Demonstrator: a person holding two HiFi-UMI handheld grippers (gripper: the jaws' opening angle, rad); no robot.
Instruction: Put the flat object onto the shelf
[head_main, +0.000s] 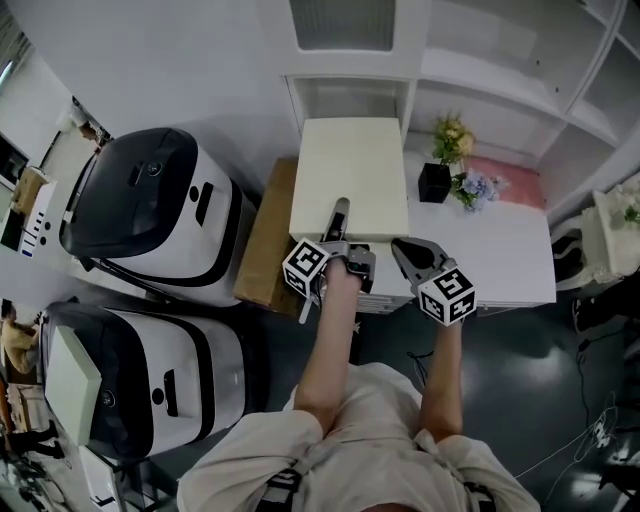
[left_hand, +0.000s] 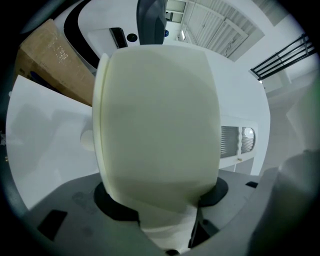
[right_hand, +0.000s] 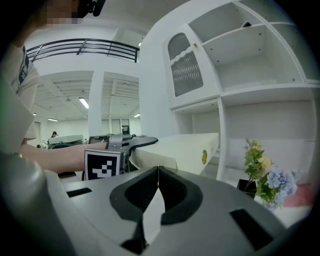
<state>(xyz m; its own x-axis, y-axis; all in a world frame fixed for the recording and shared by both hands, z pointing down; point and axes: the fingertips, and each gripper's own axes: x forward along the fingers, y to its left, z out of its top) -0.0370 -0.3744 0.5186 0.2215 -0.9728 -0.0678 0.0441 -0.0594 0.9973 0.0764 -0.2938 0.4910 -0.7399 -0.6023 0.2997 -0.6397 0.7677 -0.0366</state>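
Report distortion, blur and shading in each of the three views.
Head view: sharp, evenly lit; the white shelf unit has bowed edges. Left gripper view: heavy fisheye, dark corners; the cream flat rectangular panel clamped in the left gripper bulges, shaded below. Right gripper view: fisheye, shelves curve above the shut right gripper; mosaic patch top left.

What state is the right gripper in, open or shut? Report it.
Shut and empty: in its own view the right gripper has its jaws pressed together with nothing between them.
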